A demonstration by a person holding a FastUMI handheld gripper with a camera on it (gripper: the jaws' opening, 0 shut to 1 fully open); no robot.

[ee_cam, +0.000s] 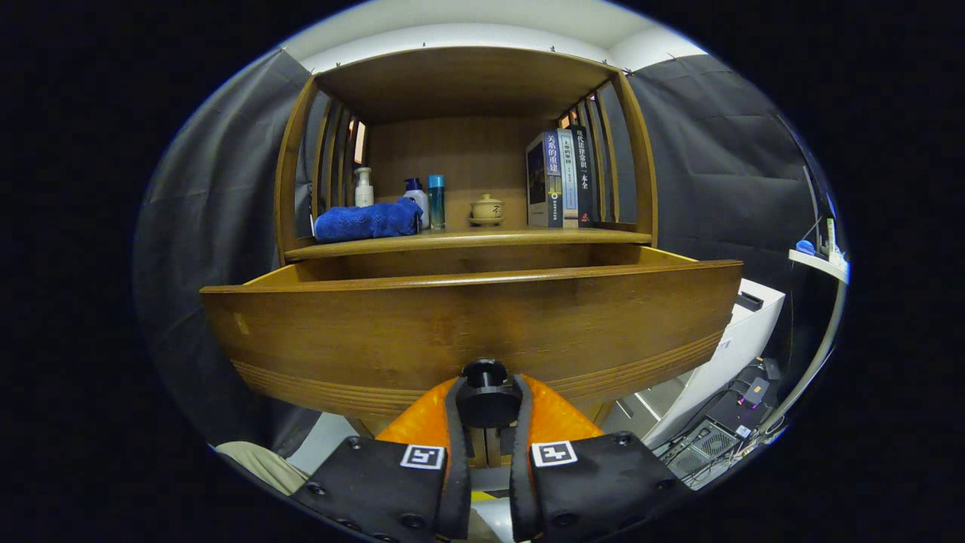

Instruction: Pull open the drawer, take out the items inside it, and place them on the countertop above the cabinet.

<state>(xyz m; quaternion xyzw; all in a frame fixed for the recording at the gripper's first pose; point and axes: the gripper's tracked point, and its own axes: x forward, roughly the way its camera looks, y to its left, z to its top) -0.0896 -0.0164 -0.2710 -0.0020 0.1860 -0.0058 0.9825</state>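
Your gripper (488,407) pinched knob (486,388); drawer (467,324) stood pulled out toward fingers, long axis crosswise; books (562,181) beyond, spines Chinese.

Dark grey cloth walls (226,196) hang on both sides beyond the tongs. Pale ceiling (467,23) above, evenly lit. Ahead of the tongs: brown wooden cabinet with slatted sides (467,98). Right of the tongs: white boxy unit (742,332), then black electronics and tangled cables (724,430) on the floor. Farther right, a thin white shelf (818,264) carrying small objects, too blurred to identify.
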